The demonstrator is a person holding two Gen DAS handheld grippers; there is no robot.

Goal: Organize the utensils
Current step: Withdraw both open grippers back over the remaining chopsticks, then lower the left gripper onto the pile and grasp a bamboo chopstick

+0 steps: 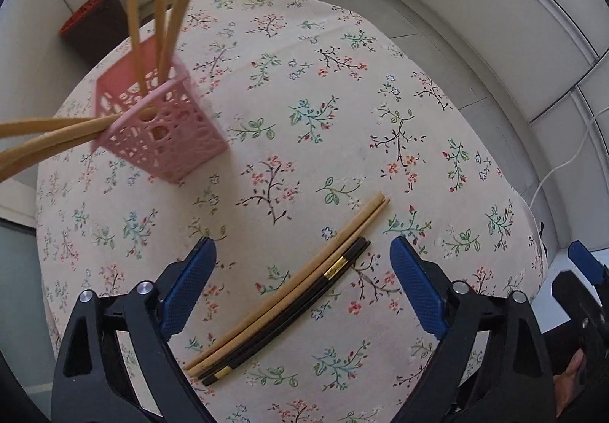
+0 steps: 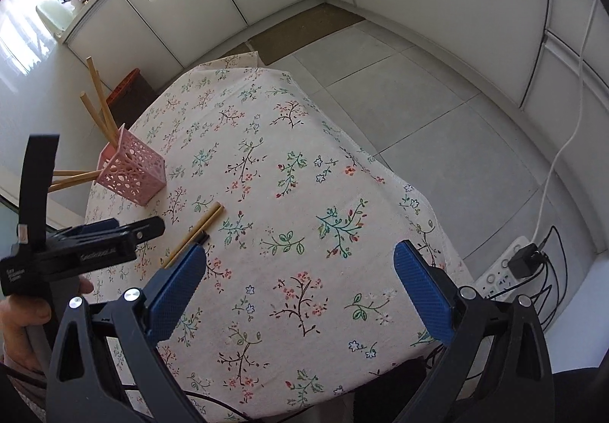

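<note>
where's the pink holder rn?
In the left wrist view the pink holder stands on the floral tablecloth at upper left, wooden chopsticks in it, apart from the loose chopsticks between the left gripper's open jaws.

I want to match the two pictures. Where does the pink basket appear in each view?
Left wrist view: the pink basket is in the upper left, on the floral tablecloth, with wooden chopsticks standing in it.
Right wrist view: it is at the middle left, near the cloth's left edge.
Shared landmark: the loose chopsticks lying on the cloth, partly hidden in the right wrist view.
</note>
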